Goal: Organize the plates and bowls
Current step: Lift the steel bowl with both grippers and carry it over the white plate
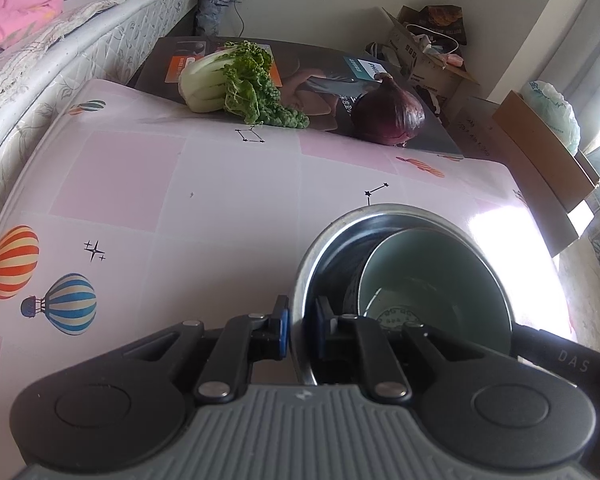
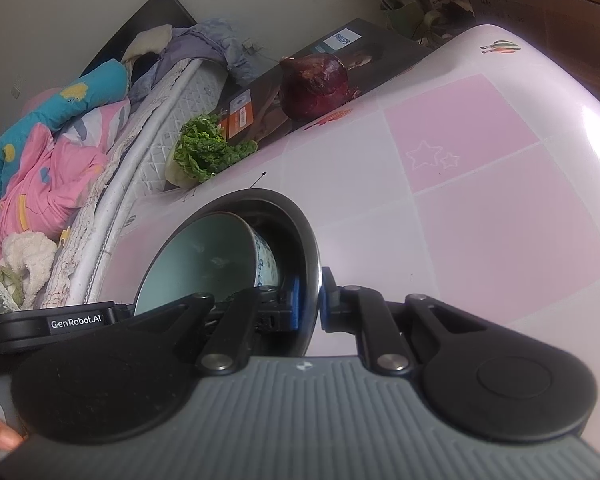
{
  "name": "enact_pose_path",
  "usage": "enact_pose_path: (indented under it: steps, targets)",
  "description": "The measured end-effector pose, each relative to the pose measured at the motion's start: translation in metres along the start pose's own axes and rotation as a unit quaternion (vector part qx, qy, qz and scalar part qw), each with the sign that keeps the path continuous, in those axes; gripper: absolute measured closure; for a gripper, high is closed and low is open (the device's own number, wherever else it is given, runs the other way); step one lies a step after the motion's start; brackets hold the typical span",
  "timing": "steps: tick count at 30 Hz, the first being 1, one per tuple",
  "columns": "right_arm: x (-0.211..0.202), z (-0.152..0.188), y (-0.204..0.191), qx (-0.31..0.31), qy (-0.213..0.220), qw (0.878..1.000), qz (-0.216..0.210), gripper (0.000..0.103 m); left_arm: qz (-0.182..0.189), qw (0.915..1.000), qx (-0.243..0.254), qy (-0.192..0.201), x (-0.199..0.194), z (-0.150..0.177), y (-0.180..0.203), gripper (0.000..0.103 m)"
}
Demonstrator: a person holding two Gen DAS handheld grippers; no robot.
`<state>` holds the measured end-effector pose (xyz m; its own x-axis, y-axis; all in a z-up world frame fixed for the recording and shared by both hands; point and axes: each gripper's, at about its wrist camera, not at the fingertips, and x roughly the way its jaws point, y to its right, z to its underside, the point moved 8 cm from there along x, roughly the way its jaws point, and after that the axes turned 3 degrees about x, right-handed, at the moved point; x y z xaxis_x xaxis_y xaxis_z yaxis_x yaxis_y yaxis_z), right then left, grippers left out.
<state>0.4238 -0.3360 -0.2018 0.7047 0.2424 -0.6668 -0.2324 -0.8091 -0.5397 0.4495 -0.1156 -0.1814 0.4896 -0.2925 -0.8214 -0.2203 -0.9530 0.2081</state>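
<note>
Jaws of left gripper (image 1: 302, 326) and right gripper (image 2: 310, 302) clamped on opposite rims of steel bowl (image 1: 340, 216). Risk: tilted ceramic bowl (image 1: 440, 264) inside sliding or chipping if lifted unevenly above tabletop (image 1: 220, 200).

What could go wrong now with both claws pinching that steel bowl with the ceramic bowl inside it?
1. The ceramic bowl sits tilted and loose inside the steel bowl; a tip could slide it out or chip it.
2. The left claw and right claw each pinch only the thin rim on opposite sides, so uneven lifting could make one slip.
3. The red onion and leafy greens lie beyond and could get knocked.
</note>
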Motion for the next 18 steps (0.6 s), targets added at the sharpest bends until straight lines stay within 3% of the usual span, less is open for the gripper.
enact_pose_path:
  steps: [18]
  targets:
    - [-0.024,-0.004,-0.009,-0.009,0.015,1.0,-0.005,0.093,0.009,0.9997,0.005,0.023,-0.025,-0.004,0.008,0.09]
